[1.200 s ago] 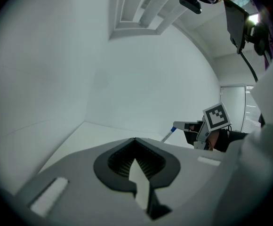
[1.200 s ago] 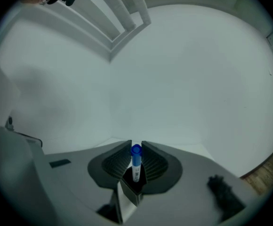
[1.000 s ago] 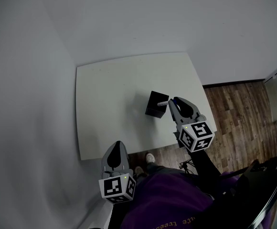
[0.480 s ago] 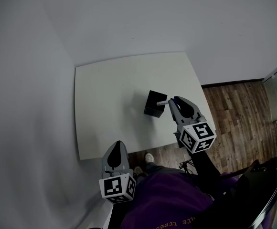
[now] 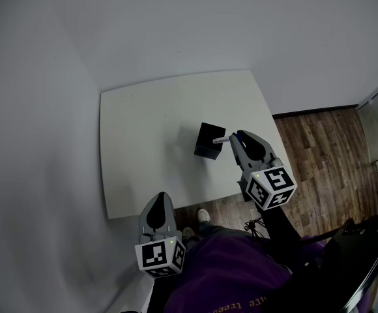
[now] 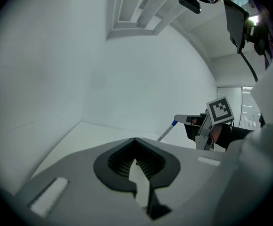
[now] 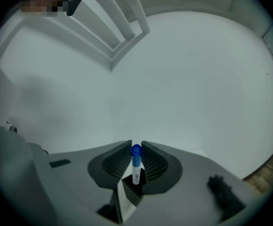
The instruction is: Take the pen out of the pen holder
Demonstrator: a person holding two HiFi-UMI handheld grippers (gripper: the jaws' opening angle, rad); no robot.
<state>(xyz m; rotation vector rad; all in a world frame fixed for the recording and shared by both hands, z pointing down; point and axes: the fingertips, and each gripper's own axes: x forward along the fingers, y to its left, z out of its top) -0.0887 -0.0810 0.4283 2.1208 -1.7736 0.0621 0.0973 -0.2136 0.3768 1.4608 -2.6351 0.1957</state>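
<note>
A black square pen holder [image 5: 208, 141] stands on the white table [image 5: 143, 129], right of its middle. My right gripper [image 5: 232, 137] hovers just right of the holder, shut on a white pen [image 5: 221, 139]. In the right gripper view the pen [image 7: 136, 166] stands between the jaws, blue end [image 7: 136, 149] at the tips, its lower end right at the holder [image 7: 128, 192]; whether it is still inside I cannot tell. My left gripper [image 5: 158, 197] hangs low off the table's near edge, shut and empty. In the left gripper view, past that gripper [image 6: 135, 140], the pen [image 6: 165, 131] slants down from the right gripper.
Plain grey walls close in the table at the left and back. Wooden floor [image 5: 319, 149] lies to the right. The person's purple clothing [image 5: 228, 272] and a shoe [image 5: 204, 215] sit below the table's near edge.
The holder and table have slid slightly left in the head view. My right gripper with the pen has hardly shifted. The left gripper has stayed put.
</note>
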